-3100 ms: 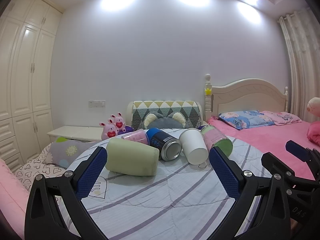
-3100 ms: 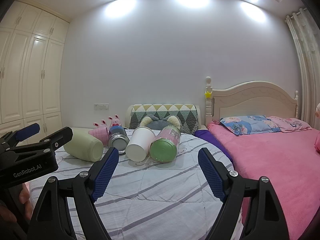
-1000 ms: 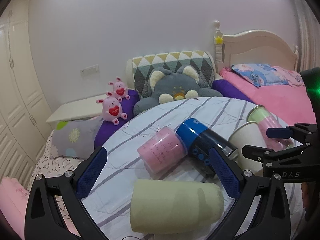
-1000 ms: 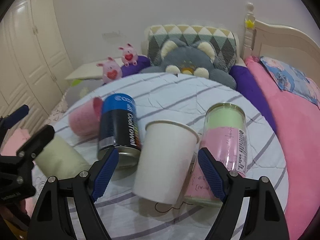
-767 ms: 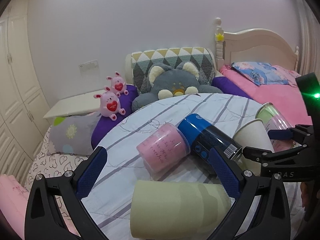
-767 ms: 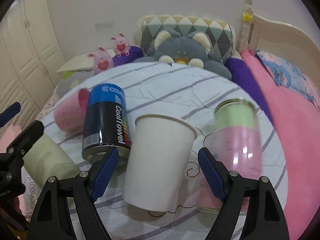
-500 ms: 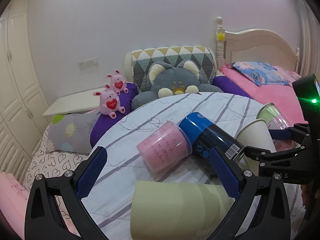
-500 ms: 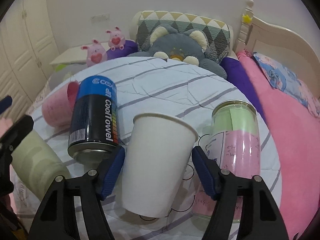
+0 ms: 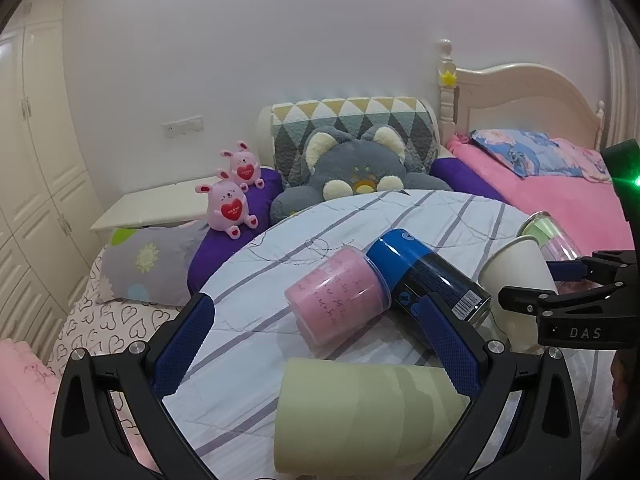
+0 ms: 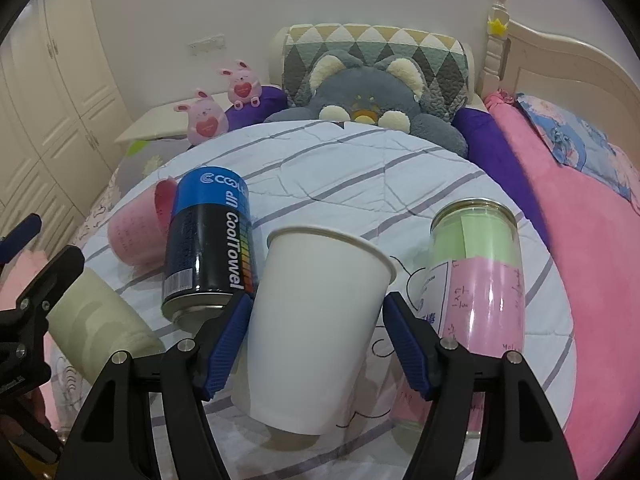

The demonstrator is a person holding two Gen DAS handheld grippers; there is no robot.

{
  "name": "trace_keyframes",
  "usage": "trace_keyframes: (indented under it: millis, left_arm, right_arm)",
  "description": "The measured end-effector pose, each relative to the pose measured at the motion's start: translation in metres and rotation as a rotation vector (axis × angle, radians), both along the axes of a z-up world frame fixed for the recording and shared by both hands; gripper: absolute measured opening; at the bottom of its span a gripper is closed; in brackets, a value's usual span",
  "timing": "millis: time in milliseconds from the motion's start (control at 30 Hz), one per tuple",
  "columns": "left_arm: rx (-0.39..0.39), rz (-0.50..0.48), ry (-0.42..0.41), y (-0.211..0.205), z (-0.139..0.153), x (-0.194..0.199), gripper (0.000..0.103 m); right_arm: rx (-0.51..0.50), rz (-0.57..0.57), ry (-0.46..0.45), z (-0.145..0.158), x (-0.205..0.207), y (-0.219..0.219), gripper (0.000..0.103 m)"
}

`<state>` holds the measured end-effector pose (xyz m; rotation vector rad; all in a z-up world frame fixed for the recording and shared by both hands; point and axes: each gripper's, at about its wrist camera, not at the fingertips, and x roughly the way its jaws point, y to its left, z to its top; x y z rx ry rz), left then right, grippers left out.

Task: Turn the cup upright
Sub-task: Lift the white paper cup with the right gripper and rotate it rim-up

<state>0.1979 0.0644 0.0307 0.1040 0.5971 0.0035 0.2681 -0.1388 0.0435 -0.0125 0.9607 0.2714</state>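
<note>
Right claw gripping a white paper cup among containers lying on the striped bedspread.

From the left, a pale green matte cylinder cup (image 9: 360,412) lay on its side between the wide-spread blue-padded fingers of the left gripper (image 9: 320,344), which touched nothing. Beyond it lay a clear plastic cup stuffed with pink paper (image 9: 338,300), then a blue-and-black metal can (image 10: 210,240) with "CoolTowel" printed on it. The white paper cup (image 10: 316,320) rested tilted, rim pointing away toward the grey plush cat (image 10: 368,96); the right gripper (image 10: 316,332) had both blue pads pressed against its sides. Just right of it lay a clear jar holding green and pink paper (image 10: 480,272).
</note>
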Motion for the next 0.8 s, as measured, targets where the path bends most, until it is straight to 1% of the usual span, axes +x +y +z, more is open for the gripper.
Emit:
trace_keyframes:
  millis: [233,333,500,633,800]
  left_arm:
    - [0.001,-0.005,-0.025,-0.004,0.009,-0.014,0.103]
    - [-0.003,-0.012,-0.034,-0.007,0.012,-0.026,0.103]
    - [-0.021,-0.012,-0.034,-0.011,0.013,-0.051,0.103]
    - [-0.036,-0.008,-0.023,-0.014,0.009,-0.075,0.103]
    - [-0.026,-0.003,-0.011,-0.021,0.0,-0.101,0.103]
  right_arm:
    - [0.001,0.001,-0.062,0.023,-0.022,-0.004,0.069]
    - [-0.005,0.007,-0.089,0.035,-0.037,-0.005,0.069]
    - [-0.001,0.008,-0.11,0.045,-0.064,-0.01,0.069]
    - [0.005,0.018,-0.104,0.044,-0.087,-0.011,0.069]
    - [-0.006,0.044,-0.071,0.032,-0.115,-0.011,0.069]
